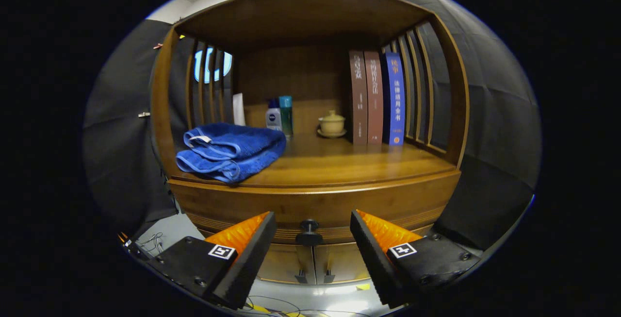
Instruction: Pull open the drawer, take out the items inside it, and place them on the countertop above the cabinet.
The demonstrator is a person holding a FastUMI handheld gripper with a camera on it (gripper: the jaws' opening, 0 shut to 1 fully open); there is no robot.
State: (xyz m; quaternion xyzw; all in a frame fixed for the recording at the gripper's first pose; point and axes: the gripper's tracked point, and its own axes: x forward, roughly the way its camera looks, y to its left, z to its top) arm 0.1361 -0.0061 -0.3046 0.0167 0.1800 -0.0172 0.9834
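My gripper (313, 229) hung low in the frame with its fingers spread wide apart and nothing between them but the dark drawer knob (309, 232), which sat centred in the gap, a little ahead of the tips. The drawer (320, 210) was shut, so its contents were hidden from me. I judged the main risk was closing off-centre: the knob is small and round, and a skewed pinch could slip off it as I pulled. Below it, two cabinet door handles (314, 276) sat close together and could be grabbed by mistake. Above, the countertop (349, 161) had open room at centre, between the blue towel (230, 151) at left and the books (376, 98) at right.
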